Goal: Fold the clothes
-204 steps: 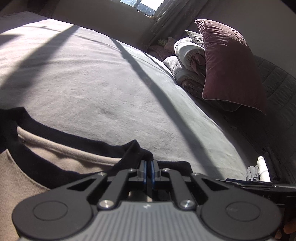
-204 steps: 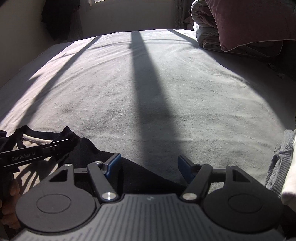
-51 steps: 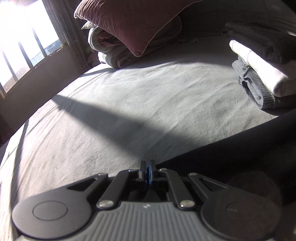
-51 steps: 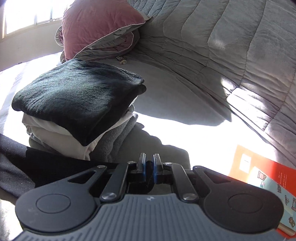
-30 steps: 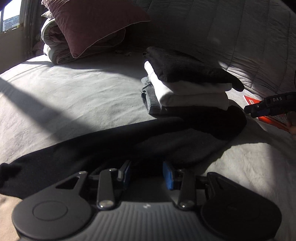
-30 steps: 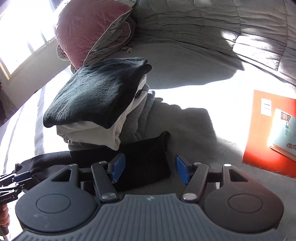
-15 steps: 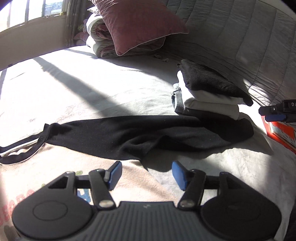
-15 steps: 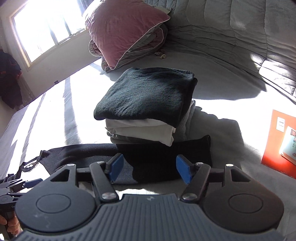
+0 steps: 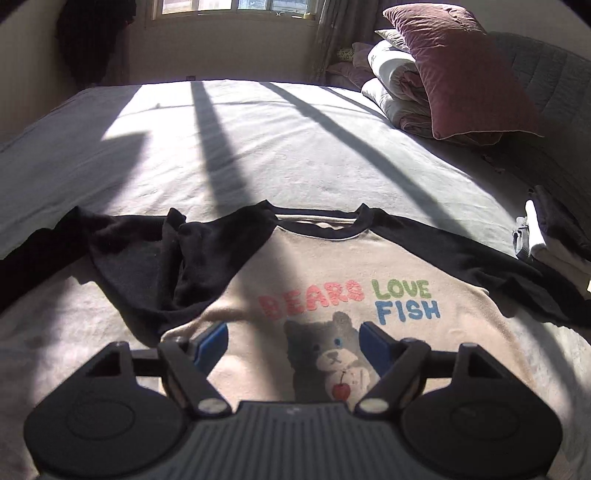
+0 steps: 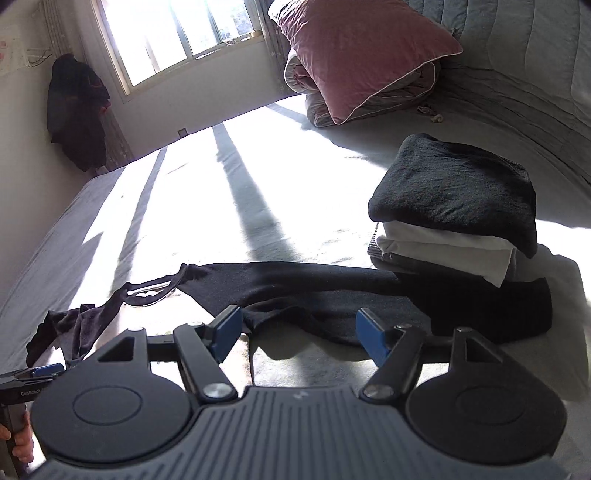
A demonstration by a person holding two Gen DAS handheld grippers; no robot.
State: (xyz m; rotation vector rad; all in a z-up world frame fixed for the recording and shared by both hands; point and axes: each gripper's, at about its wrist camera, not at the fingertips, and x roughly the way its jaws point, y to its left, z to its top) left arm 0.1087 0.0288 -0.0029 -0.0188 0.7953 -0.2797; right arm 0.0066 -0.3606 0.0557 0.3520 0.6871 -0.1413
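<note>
A beige sweatshirt (image 9: 391,266) with black sleeves, a bear print and the words BEARS LOVE FISH lies face up on the grey bed (image 9: 258,147). Its left sleeve (image 9: 177,266) is crumpled near the shoulder. Its right sleeve (image 10: 332,288) stretches out flat toward the pile of folded clothes (image 10: 454,214). My left gripper (image 9: 293,341) hovers over the chest print, its jaws opening with nothing between them. Above the right sleeve my right gripper (image 10: 299,332) hangs, jaws opening too, holding nothing. The left gripper's tip (image 10: 40,371) shows at the far left of the right wrist view.
A maroon pillow (image 9: 461,70) leans on rolled quilts (image 9: 399,88) by the padded grey headboard (image 10: 517,66). The folded pile (image 9: 546,236) sits at the sleeve's far end. A dark garment (image 10: 77,110) hangs on the wall beside the window (image 10: 177,33). A hand (image 10: 16,439) grips the left tool.
Both grippers let go of the right sleeve, opened and drew back. The left one swung round over the sweatshirt's front; the right one rose, bringing the whole sleeve and window into view.
</note>
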